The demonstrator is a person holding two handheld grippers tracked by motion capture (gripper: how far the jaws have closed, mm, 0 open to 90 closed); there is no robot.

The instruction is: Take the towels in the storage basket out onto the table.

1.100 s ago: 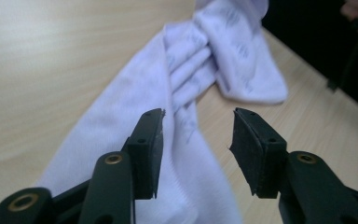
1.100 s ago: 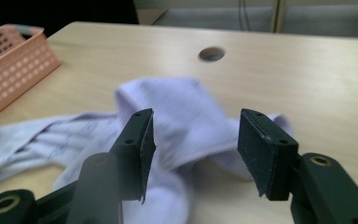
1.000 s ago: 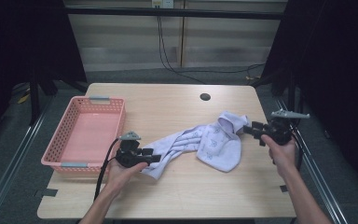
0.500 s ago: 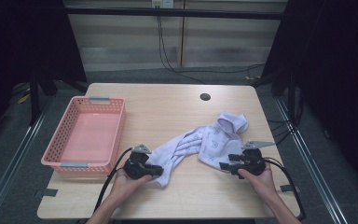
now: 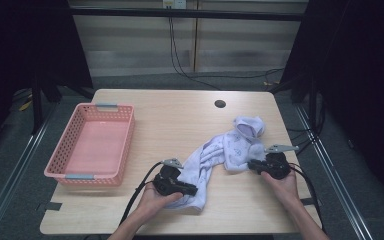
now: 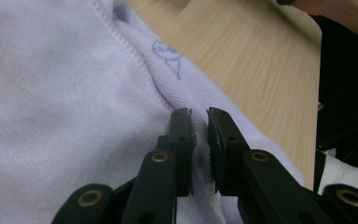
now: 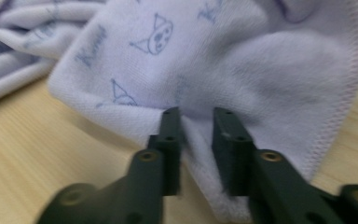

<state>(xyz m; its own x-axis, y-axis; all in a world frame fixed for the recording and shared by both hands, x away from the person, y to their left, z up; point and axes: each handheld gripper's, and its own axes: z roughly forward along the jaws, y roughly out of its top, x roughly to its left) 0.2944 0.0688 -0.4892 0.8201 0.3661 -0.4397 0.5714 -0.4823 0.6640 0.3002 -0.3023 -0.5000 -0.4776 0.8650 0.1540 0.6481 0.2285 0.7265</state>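
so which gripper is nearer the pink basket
Left. The left gripper sits just right of the pink basket; the right gripper is farther, beyond the towel.

One lilac cloth (image 5: 220,155), one pink basket (image 5: 91,145), two hand-held grippers, apparently one table (image 5: 180,110).

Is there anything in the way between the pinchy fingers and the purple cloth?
No. The left gripper already pinches a fold of the cloth. The right gripper has been closing, with the cloth's edge between its fingers. Nothing else lies between them.
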